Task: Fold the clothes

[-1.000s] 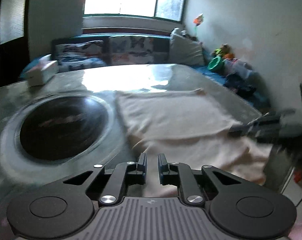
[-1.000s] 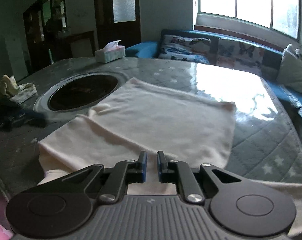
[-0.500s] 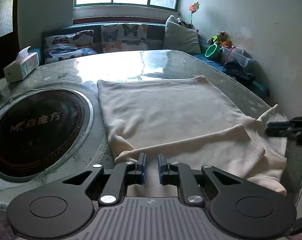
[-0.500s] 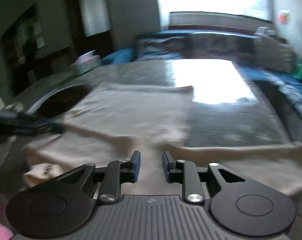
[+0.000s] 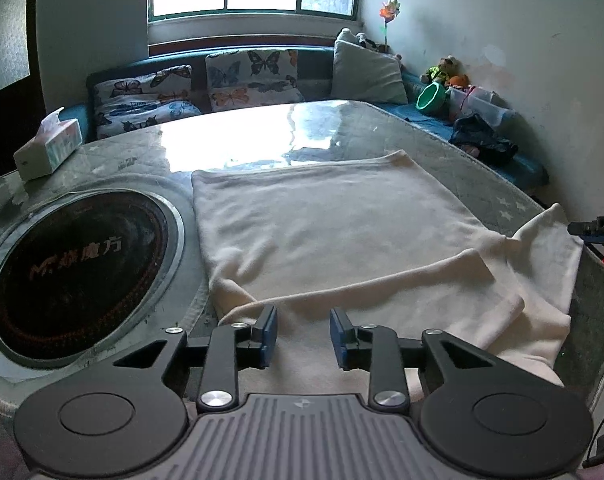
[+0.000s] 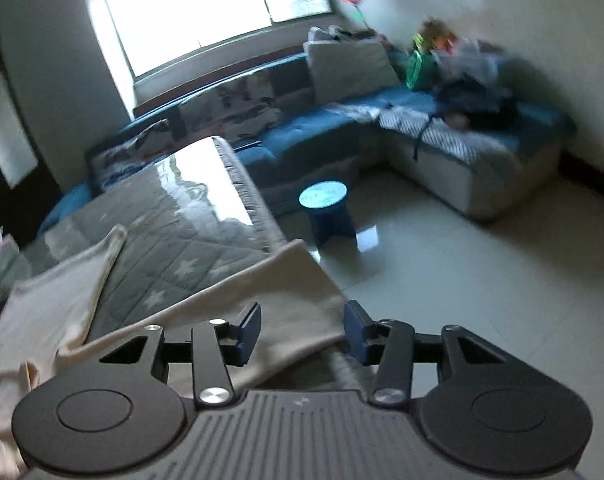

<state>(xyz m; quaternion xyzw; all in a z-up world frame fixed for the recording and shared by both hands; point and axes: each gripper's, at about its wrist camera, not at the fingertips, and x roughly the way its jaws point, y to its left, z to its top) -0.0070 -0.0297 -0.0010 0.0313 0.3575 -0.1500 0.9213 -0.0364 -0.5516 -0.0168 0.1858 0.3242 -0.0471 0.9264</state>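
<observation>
Glossy table [image 5: 230, 140] under cream garment [image 5: 333, 232]

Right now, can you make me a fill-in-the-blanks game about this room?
1. The cream garment lies on the ___.
2. The tissue box stands on the table, past the round black ___.
3. The cushions under the window show ___.
4. The stool on the floor is ___.

Missing words: table; cooktop; butterflies; blue
</observation>
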